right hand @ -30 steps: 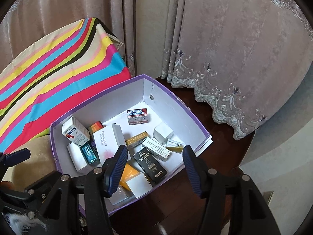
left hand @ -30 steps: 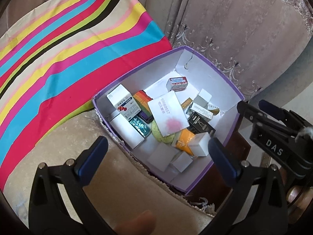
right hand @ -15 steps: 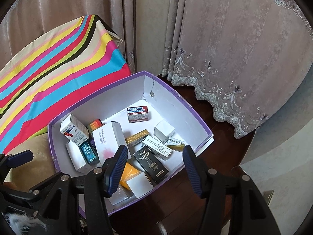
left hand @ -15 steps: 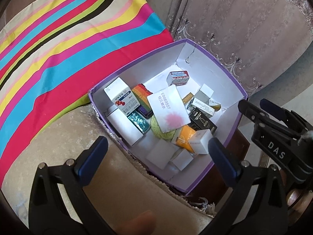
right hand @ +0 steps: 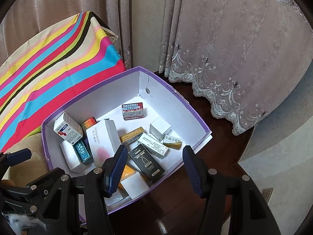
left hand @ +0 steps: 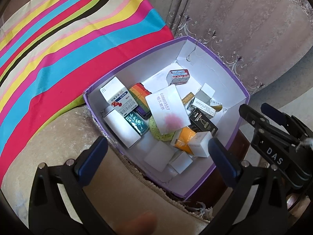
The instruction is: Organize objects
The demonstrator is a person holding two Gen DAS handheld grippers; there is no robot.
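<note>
Both grippers — left (left hand: 156, 152), right (right hand: 153, 169) — agape, empty; purple box (right hand: 197, 121) apparently just beneath.

Sits with one end on the cushion (left hand: 58, 137) and the other over the dark worktop (right hand: 221, 101): open cardboard box (left hand: 230, 78). Behind the box, curtains (right hand: 234, 39); to its left, a striped cloth (left hand: 68, 39). Inside, small cartons heaped toward the near and left walls, one large carton (left hand: 168, 111) lying on top of the heap. Alone near the far corner, one small carton (right hand: 133, 111) on the box floor.
</note>
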